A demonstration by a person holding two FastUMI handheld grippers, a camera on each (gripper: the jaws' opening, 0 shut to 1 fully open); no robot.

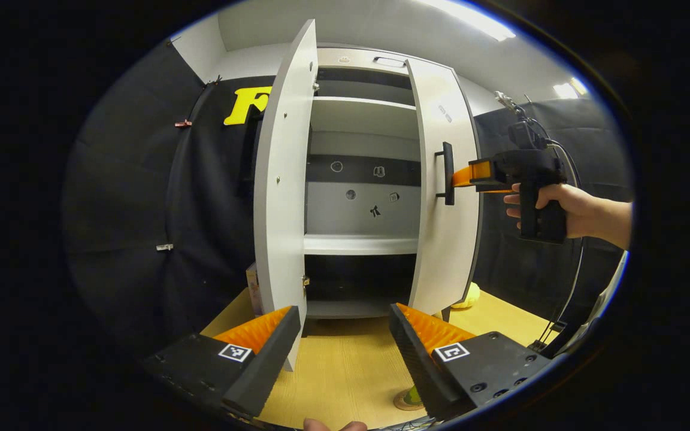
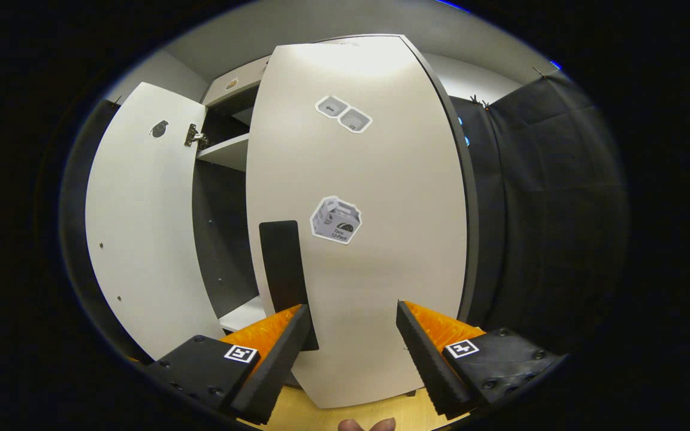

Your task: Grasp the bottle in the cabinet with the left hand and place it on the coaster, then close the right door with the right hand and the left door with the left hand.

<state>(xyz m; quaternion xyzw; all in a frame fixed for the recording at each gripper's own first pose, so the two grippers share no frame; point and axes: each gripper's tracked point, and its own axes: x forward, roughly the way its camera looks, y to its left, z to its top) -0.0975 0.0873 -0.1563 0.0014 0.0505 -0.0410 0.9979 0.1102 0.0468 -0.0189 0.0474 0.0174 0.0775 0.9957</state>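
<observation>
Cabinet (image 1: 360,63): white, two-door, standing on a light wood tabletop (image 1: 345,365); interior shelves (image 1: 362,243) bare of any bottle.

Left door (image 1: 282,197): swung wide open, seen edge-on in the left gripper view; in the right gripper view its inner face and hinge (image 2: 194,136) at left.

Right door (image 1: 444,197): partly open, angled toward the frame; outer face carrying stickers (image 2: 336,219) and a black vertical handle (image 1: 447,173).

Right gripper (image 1: 462,176): held by a hand (image 1: 545,203) at right, fingertips just at the outer face of the right door beside the handle; contact cannot be told. Fingers spread apart in the right gripper view (image 2: 351,335), nothing between them, the handle just beyond its left finger.

Left gripper (image 1: 345,335): low over the tabletop before the cabinet opening, fingers spread wide, holding nothing.

Coaster (image 1: 408,400): round, on the tabletop at lower edge beside the left gripper's right finger, with a green-yellow item on it, largely hidden; whether it is the bottle cannot be told.

Yellow object (image 1: 469,296): on the tabletop behind the right door's lower corner.
</observation>
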